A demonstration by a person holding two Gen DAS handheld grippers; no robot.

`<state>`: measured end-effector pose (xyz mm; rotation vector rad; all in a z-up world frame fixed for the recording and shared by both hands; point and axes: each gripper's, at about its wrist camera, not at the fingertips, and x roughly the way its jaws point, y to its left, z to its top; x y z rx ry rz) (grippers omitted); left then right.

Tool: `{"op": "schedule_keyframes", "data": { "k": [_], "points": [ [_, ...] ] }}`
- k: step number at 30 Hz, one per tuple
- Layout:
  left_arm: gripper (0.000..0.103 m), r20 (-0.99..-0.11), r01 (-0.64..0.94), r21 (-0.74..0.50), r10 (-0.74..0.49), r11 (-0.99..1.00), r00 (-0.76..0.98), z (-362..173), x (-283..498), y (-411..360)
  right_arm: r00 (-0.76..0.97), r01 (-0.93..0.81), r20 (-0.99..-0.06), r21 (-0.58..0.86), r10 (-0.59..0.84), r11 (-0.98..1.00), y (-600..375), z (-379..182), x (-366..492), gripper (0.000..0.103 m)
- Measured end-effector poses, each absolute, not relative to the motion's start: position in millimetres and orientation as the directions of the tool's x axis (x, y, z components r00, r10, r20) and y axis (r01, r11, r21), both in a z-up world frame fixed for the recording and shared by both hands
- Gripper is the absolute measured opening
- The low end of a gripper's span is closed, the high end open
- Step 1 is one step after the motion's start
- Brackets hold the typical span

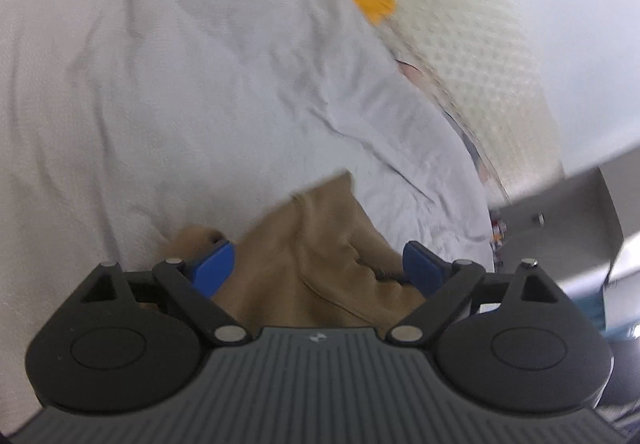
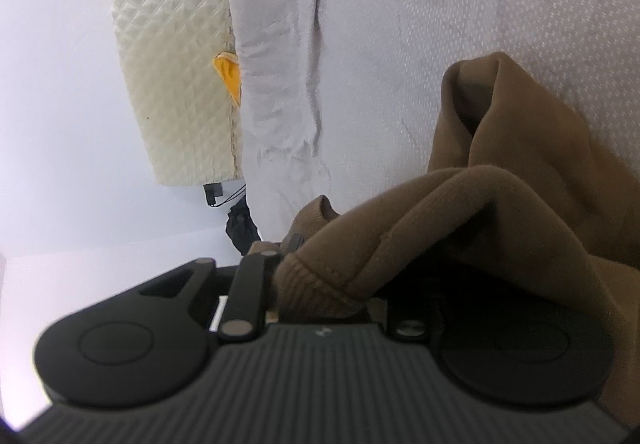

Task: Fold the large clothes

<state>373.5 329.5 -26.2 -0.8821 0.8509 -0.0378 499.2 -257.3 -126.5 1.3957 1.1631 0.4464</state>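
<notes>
The left gripper [image 1: 319, 268] is standing with its jaws wide apart, its blue pads [image 1: 214, 266] flanking the brown garment [image 1: 316, 256] without pressing on it, so this looks like a release after placing a fold. The right gripper [image 2: 320, 284] is draped in the same cloth, its fingertips buried under a ribbed cuff or hem, and whether its jaws are clamping the fabric cannot be told. To do the step well, the person should be lifting each gripper clear without dragging the fold open, then checking that the edges are lining up. The garment is a soft, thick, tan fleece piece with a ribbed band, lying bunched in rounded folds on the white bed sheet [image 2: 400, 44], well in from the edge where the cream quilted mattress [image 2: 168, 64] is showing.
</notes>
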Motion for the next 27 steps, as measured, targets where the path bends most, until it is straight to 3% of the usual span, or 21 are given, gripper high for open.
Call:
{"op": "schedule_keyframes", "data": {
  "k": [4, 7, 10, 14, 16, 17, 27],
  "points": [
    [0.093, -0.550, -0.064, -0.713, -0.500, 0.699, 0.668, -15, 358, 249, 0.453, 0.381, -0.365, 0.904, 0.813, 0.193, -253, -122, 485, 0.031],
    [0.092, -0.533, 0.106, -0.651, -0.553, 0.751, 0.641, -6, 348, 173, 0.490, 0.424, -0.345, 0.897, 0.800, 0.127, -253, -134, 474, 0.034],
    [0.092, -0.531, 0.233, -0.540, -0.542, 0.809, 0.652, -3, 338, 112, 0.532, 0.465, -0.325, 0.884, 0.782, 0.051, -253, -145, 464, 0.037],
    [0.092, -0.614, 0.193, -0.378, -0.401, 0.906, 0.680, -20, 349, 68, 0.583, 0.534, -0.309, 0.842, 0.751, -0.068, -251, -151, 456, 0.047],
    [0.092, -0.620, 0.175, -0.335, -0.356, 0.926, 0.699, -28, 353, 61, 0.634, 0.503, -0.253, 0.853, 0.730, -0.141, -250, -153, 453, 0.099],
    [0.092, -0.630, 0.166, -0.316, -0.338, 0.934, 0.699, -35, 356, 59, 0.660, 0.477, -0.204, 0.857, 0.723, -0.193, -251, -153, 451, 0.103],
    [0.092, -0.720, 0.105, -0.133, -0.169, 0.986, 0.673, -65, 391, 27, 0.672, 0.474, -0.221, 0.862, 0.707, -0.181, -267, -144, 440, 0.103]
  ]
}}
